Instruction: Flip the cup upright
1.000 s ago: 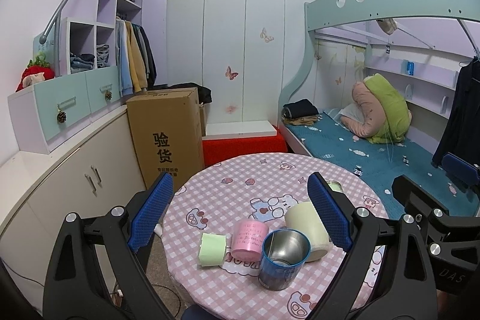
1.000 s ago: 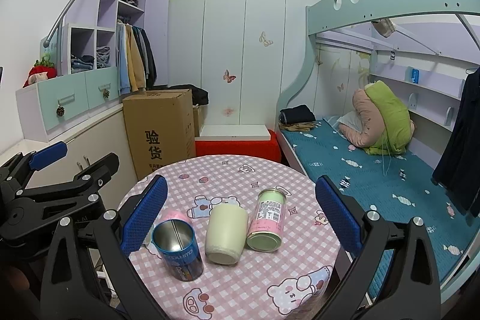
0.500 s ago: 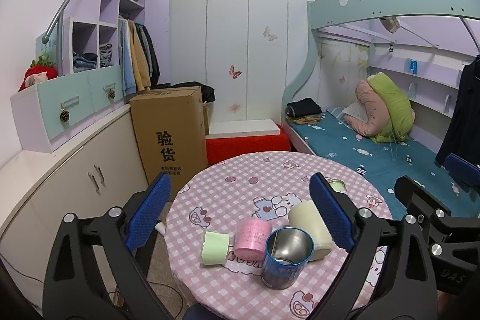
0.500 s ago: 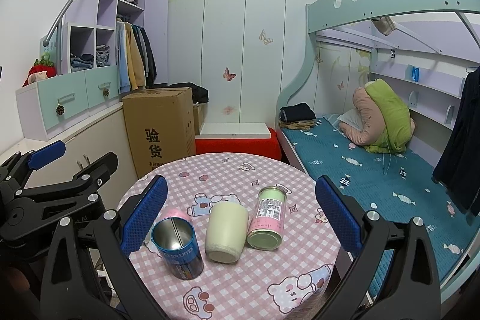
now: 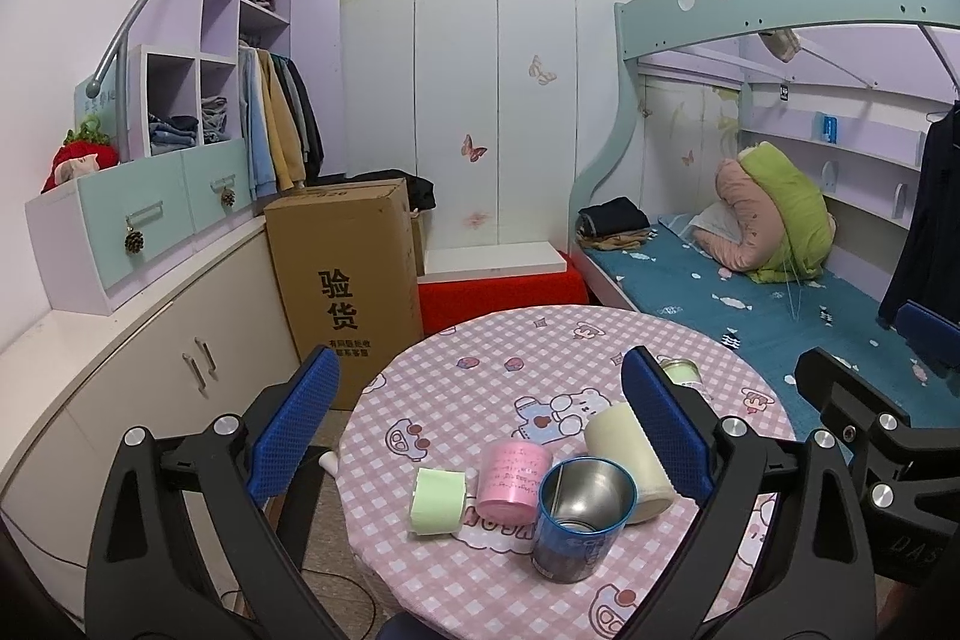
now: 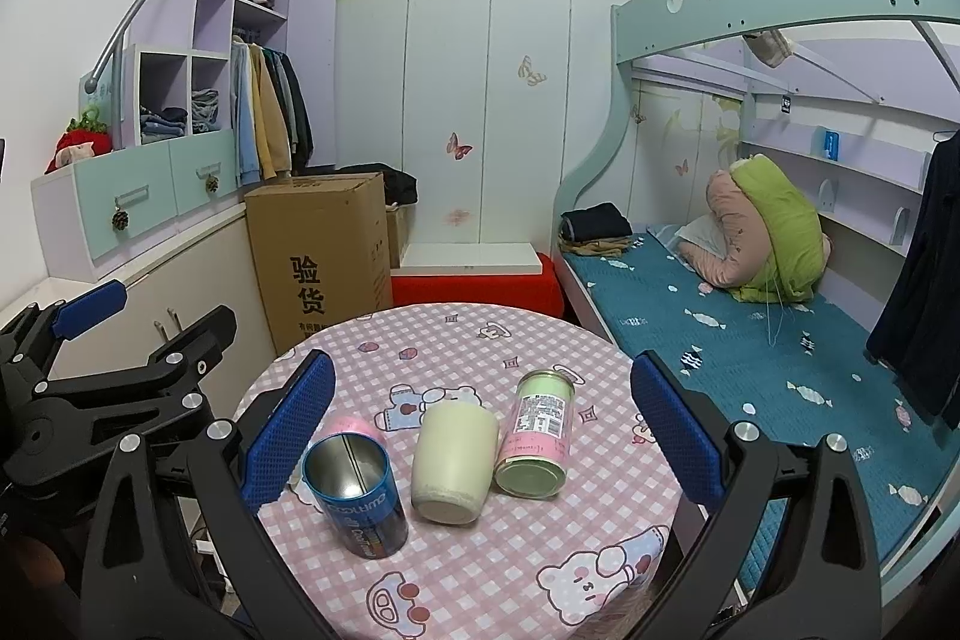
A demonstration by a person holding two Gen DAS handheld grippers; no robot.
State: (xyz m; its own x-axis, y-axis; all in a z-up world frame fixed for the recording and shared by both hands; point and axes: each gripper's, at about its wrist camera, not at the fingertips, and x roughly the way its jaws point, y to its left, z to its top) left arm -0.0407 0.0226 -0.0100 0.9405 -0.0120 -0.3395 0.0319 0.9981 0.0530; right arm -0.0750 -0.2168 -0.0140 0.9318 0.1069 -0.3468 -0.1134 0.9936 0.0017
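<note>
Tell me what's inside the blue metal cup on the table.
The blue cup stands upright, mouth open. Its bare steel walls and part of its bottom show, with nothing visible in it. The near rim hides the rest of the bottom.

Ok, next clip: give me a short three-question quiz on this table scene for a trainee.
1. True or false: the cream cup stands upright on the table.
2. Which container stands with its open mouth up? A) blue tin B) green-ended can C) cream cup
3. Fill in: the left claw and right claw are both ____, holding nothing.
Key: 1 false, it lies on its side; 2 A, the green-ended can lies down too; 3 open.
</note>
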